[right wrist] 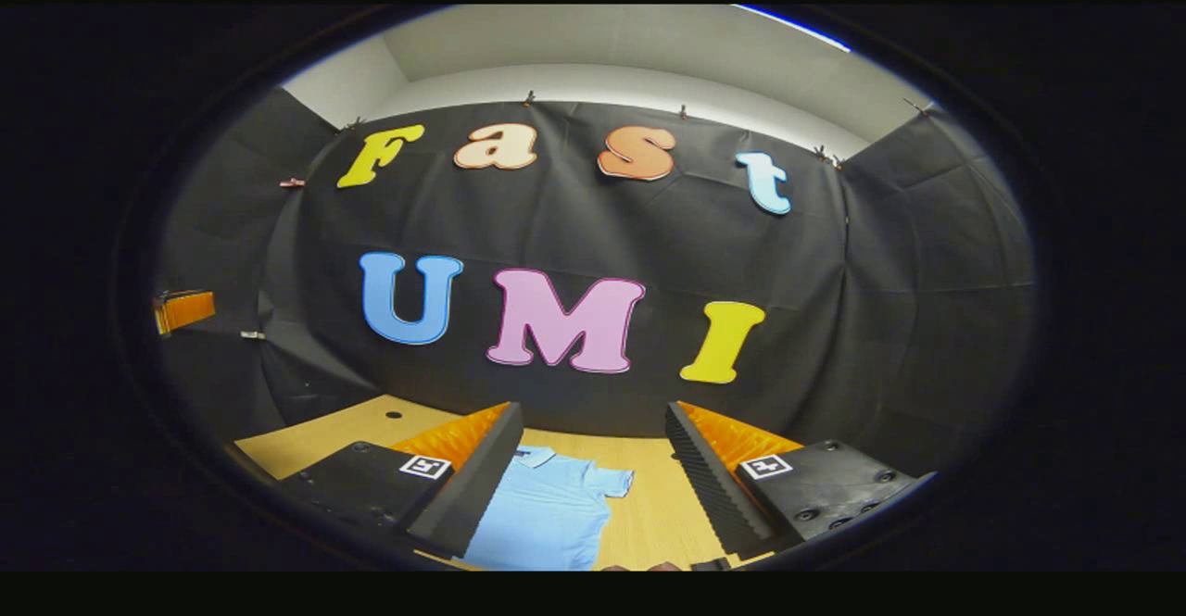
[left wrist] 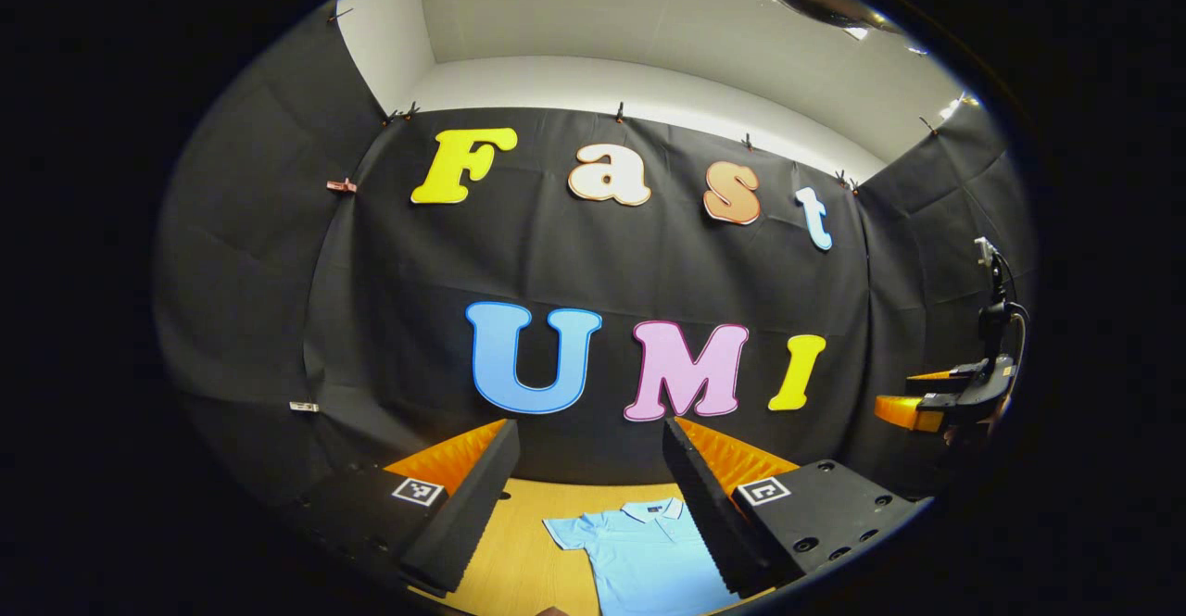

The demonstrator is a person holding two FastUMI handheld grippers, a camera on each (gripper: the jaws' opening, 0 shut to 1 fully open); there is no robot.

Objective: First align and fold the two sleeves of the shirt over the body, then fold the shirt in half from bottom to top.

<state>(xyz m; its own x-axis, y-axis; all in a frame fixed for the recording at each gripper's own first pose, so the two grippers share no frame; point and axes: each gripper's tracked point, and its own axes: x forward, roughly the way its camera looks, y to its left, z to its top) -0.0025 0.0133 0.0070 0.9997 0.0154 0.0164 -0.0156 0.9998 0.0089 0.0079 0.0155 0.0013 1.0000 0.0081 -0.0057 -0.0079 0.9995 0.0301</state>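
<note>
In the left gripper view we see the left gripper (left wrist: 590, 468) with its jaws spread wide and nothing between them. The two fingers (left wrist: 463, 505) frame the scene from the bottom, each carrying one square marker on its block. Between and below them lies the shirt (left wrist: 639, 551), a single light blue polo spread flat on the wooden table (left wrist: 519, 542). Its collar (left wrist: 653, 509) points away from us toward the booth wall, so the long axis runs from near edge to far edge of the table. One short sleeve (left wrist: 567, 531) sticks out to the side, unfolded; the other sleeve is hidden behind the finger on that side, and the hem is cut off at the bottom of the view.

In the right gripper view the right gripper (right wrist: 593, 468) also stands wide open and empty above the table. Here we see the same shirt, collar toward the wall, with the opposite sleeve (right wrist: 611, 481) lying out flat. One finger (right wrist: 468, 496) covers the other half of the garment, and the lower body runs out of sight.

Far off at the edge of the left gripper view we make out the other gripper, seen side-on, its fingers apart. A small dark shape at the bottom edge of each view is too cropped to identify.
</note>
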